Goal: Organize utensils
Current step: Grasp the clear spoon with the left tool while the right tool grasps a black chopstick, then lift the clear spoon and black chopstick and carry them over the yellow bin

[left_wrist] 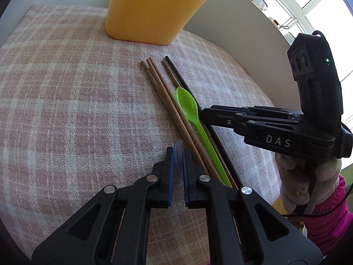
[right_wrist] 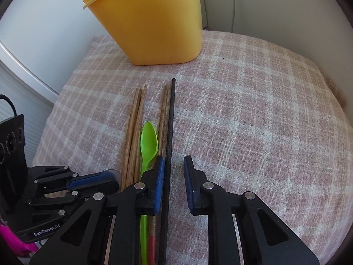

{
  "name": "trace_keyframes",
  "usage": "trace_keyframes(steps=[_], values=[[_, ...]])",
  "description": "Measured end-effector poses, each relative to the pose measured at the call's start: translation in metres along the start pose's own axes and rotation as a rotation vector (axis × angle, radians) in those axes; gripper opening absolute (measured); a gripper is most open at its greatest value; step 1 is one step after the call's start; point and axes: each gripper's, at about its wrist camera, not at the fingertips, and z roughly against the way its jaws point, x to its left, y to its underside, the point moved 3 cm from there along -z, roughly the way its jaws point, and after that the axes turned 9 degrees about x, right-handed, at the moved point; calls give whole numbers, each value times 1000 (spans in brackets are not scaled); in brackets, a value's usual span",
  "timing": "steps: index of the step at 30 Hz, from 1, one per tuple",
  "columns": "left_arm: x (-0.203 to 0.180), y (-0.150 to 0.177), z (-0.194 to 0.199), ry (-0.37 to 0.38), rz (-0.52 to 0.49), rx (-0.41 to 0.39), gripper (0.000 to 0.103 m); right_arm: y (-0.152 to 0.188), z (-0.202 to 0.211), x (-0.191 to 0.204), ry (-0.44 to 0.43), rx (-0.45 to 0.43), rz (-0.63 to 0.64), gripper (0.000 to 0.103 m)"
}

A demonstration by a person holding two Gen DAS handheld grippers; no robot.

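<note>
Checked cloth (right_wrist: 253, 121), black chopstick (right_wrist: 171, 119) between the parted right hand-held gripper (right_wrist: 174, 185) fingers.

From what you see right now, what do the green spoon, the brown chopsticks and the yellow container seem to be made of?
The green spoon looks like glossy moulded plastic: even bright colour, soft shine. The brown chopsticks seem to be matte wood or bamboo, with fine lengthwise grain. The yellow container looks like smooth, slightly translucent plastic with a thin rim.

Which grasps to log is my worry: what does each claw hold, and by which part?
Left claw pinches a translucent piece; which part, cannot tell. Right claw, open astride the black chopstick, holds nothing.
</note>
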Motion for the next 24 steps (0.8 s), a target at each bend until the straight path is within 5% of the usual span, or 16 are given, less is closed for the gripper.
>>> trace_keyframes(steps=[10, 24], values=[[11, -1, 12, 3, 14, -23, 4, -8, -8, 0, -1, 35, -29, 4], [7, -9, 61, -38, -38, -141, 1, 5, 37, -16, -22, -90, -81, 4]])
